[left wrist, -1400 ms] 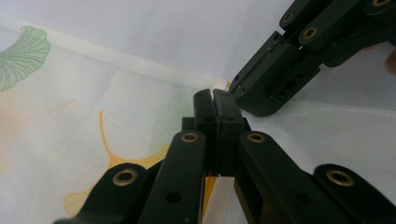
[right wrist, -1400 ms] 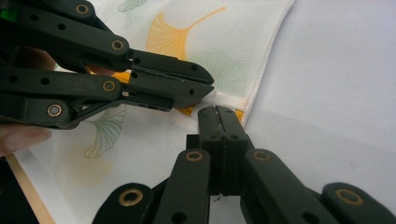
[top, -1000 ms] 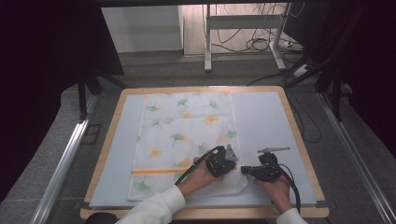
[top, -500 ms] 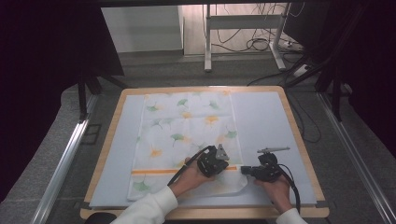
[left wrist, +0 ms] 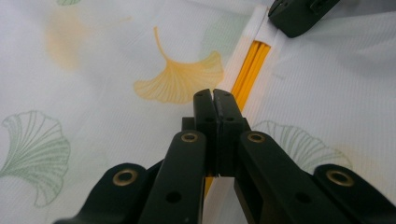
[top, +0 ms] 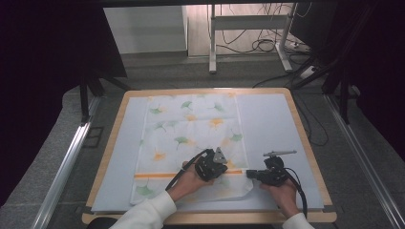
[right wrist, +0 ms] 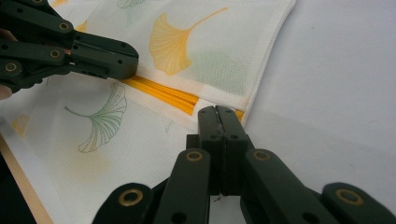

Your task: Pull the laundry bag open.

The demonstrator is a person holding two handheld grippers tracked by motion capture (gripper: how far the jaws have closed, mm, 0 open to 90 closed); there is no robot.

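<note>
Both grippers, left (top: 220, 161) and right (top: 252, 174), are pressing shut jaws onto the cloth (top: 191, 138) under them along its orange stripe (left wrist: 250, 65), seemingly creasing a fold; next, likely gripping an edge.

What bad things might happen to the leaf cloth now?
1. Both claws are shut. The left claw rests on the cloth by its orange stripe; sliding it may bunch the fabric into wrinkles.
2. The right claw sits at the cloth's edge by the stripe's end; it might slip off onto the bare mat.
3. The two claws are close together and could bump.
</note>
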